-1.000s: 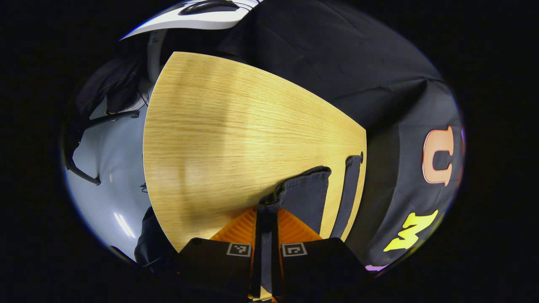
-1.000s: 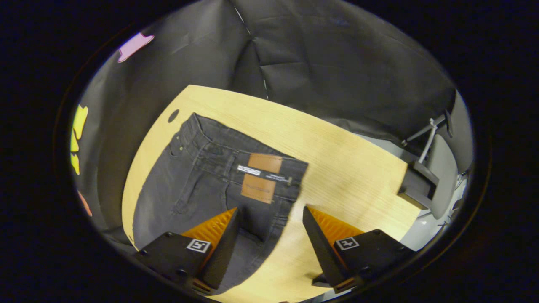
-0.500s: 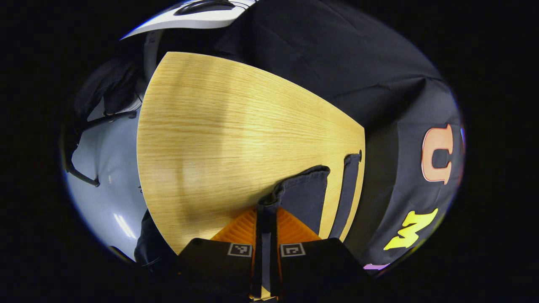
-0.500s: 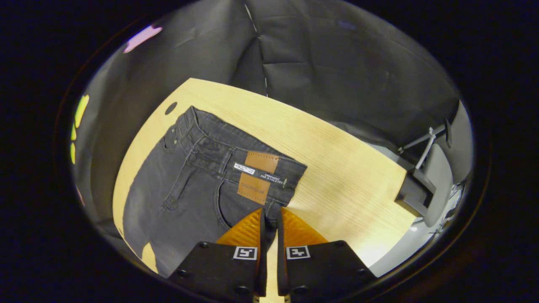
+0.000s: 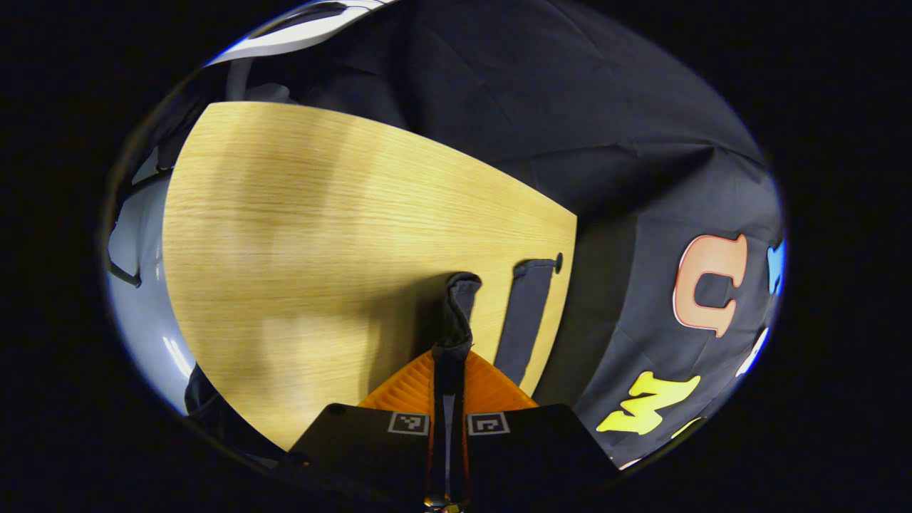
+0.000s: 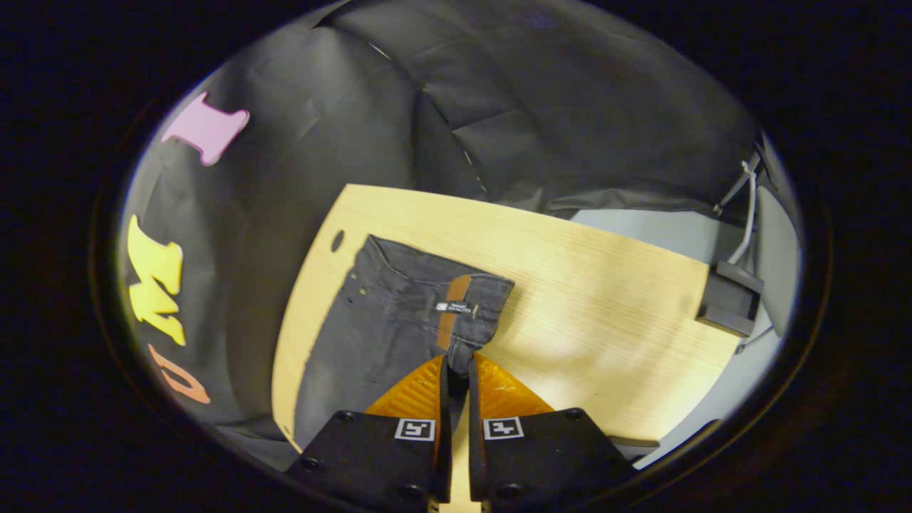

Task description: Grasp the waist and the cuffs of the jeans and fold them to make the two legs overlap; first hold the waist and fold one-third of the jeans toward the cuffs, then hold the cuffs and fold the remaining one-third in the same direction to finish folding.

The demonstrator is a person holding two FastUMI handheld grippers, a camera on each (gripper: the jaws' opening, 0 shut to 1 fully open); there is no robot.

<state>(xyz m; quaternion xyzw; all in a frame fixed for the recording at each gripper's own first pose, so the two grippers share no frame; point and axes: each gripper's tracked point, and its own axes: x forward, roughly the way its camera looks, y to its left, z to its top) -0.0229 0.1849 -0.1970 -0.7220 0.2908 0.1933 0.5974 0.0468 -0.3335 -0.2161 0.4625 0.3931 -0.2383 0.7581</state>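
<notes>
Jeans [image 6: 385, 320] flat on table [image 6: 605, 306]. Left gripper [image 5: 449, 370] pinching cuff [image 5: 459, 306], right gripper [image 6: 456, 374] pinching waist [image 6: 474, 313]. Best lifted together, carried level toward far leg [image 5: 527, 313], edges aligned before lowering.

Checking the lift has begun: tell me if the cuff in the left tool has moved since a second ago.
Yes. The cuff has risen off the table and stands narrower, edge-on, beside the other cuff.
</notes>
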